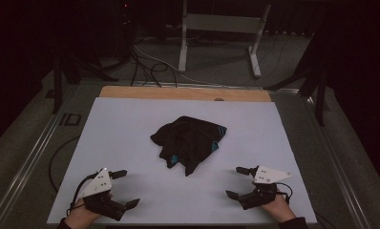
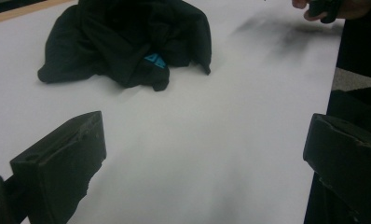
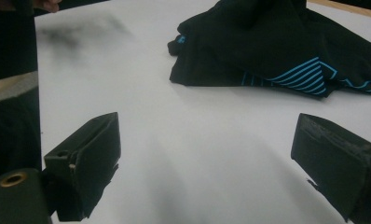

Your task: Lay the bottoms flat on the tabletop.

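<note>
- Nearest the camera, two hands come in over the table's near edge, one at each bottom corner, each holding a gripper low over the white sheet (image 1: 131, 124).
- The left gripper (image 1: 125, 189) has its jaws spread wide, nothing between them; in the left gripper view bare white surface runs between the two black jaws.
- The right gripper (image 1: 237, 182) is the same story: jaws wide apart, gripping nothing, white surface between them in its own view.
- Ahead of both sets of jaws and well apart from them lies a crumpled black garment (image 1: 188, 140) with turquoise striped markings, roughly between the two grippers' lines and further out on the sheet.
- From the left gripper it sits ahead and off to the left jaw's side (image 2: 127, 42); from the right gripper, ahead and towards the right jaw's side (image 3: 277, 46).
- Beyond the garment, a strip of bare wooden tabletop (image 1: 183, 93) shows past the sheet's far edge.
- Further out, the room is dim: grey floor, loose cables (image 1: 150, 67) trailing across it, and a white metal frame (image 1: 221, 36) standing at the back.
- Dark stand legs (image 1: 317, 86) flank the table on either side.
</note>
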A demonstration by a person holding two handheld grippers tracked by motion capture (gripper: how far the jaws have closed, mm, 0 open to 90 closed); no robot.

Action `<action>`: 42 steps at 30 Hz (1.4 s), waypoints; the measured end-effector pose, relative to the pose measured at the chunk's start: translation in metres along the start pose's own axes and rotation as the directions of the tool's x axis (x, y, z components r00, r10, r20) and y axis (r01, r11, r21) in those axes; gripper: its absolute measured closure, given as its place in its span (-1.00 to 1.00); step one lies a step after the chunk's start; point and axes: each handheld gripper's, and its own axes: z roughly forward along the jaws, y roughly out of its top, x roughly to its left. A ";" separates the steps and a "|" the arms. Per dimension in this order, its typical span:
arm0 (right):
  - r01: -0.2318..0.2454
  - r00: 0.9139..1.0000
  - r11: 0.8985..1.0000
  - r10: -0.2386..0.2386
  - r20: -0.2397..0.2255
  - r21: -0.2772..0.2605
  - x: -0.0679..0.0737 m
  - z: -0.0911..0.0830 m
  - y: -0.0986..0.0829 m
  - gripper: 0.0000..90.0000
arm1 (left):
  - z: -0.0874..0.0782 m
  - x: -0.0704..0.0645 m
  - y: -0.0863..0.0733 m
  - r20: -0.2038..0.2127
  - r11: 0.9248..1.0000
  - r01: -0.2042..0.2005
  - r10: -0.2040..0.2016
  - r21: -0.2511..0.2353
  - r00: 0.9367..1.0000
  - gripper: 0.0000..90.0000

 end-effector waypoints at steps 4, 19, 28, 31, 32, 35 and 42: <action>0.012 1.000 1.000 -0.012 -0.008 -0.005 0.001 0.000 -0.001 -0.81 | 0.000 0.000 0.000 0.000 1.000 -0.007 0.007 0.003 1.000 -1.00; 0.035 0.999 0.998 -0.034 -0.016 0.054 0.006 0.005 -0.003 -0.81 | 0.002 -0.002 0.002 0.036 1.000 -0.019 0.019 0.010 0.999 -1.00; 0.014 1.000 0.998 -0.013 -0.009 0.055 0.005 0.005 -0.002 -0.81 | 0.004 -0.004 0.003 0.068 0.999 -0.039 0.037 0.031 0.997 -1.00; 0.011 1.000 0.999 -0.011 -0.003 0.048 0.005 0.004 -0.001 -0.81 | 0.003 -0.004 0.003 0.071 0.999 -0.036 0.034 0.028 0.997 -1.00; 0.012 1.000 0.999 -0.012 0.000 0.045 0.005 0.003 -0.001 -0.81 | 0.003 -0.004 0.004 0.082 0.999 -0.031 0.028 0.034 0.996 -1.00; 0.021 1.000 0.998 -0.021 -0.009 0.056 0.006 0.003 0.002 -0.81 | 0.004 -0.005 0.005 0.091 0.998 -0.050 0.045 0.045 0.995 -1.00; 0.039 0.999 0.998 -0.039 -0.018 0.047 0.011 0.001 0.016 -0.81 | 0.002 -0.010 0.018 0.112 0.997 -0.068 0.065 0.028 0.992 -1.00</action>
